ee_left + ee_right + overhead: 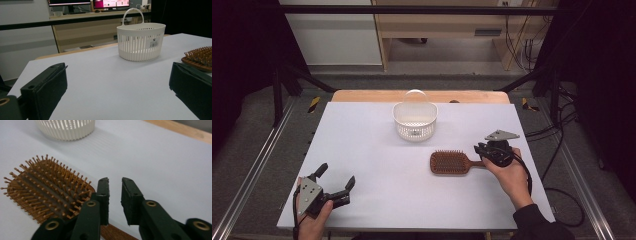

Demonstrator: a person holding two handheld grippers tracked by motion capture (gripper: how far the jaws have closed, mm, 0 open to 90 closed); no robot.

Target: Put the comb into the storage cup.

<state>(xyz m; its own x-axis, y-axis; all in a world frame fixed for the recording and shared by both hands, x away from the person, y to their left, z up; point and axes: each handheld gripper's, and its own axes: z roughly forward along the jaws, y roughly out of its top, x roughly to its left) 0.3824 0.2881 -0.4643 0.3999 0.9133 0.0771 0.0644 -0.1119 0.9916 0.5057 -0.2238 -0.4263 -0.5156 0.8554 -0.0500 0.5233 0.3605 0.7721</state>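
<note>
My right gripper (pixel 115 202) has its jaws nearly together over the handle of the wooden hairbrush (pixel 451 162). A thin gap shows between them, and I cannot tell if they pinch the handle yet. The brush lies bristles up on the white counter (pixel 377 150), just in front of the white basket (pixel 414 120). I think it is light and stiff. The smooth handle is the best place to hold; the bristles would slip. My left gripper (pixel 332 182) rests with jaws spread wide.
</note>
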